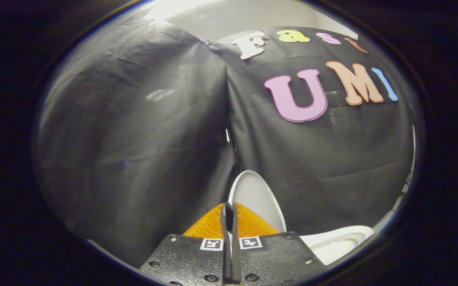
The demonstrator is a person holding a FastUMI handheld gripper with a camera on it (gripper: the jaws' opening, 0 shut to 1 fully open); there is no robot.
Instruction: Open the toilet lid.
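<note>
The white toilet lid (257, 196) stands raised and nearly upright, just ahead of my fingers, against the black cloth wall. My gripper (229, 210) is shut, and its fingers pinch the lid's near rim, a thin pale strip of which shows between them. Lower right of the lid lies the white toilet seat and bowl (342, 242), uncovered.
Black cloth booth walls (133, 139) close in right behind the lid, meeting at a corner seam straight ahead. A pale wall (233, 16) shows above the cloth.
</note>
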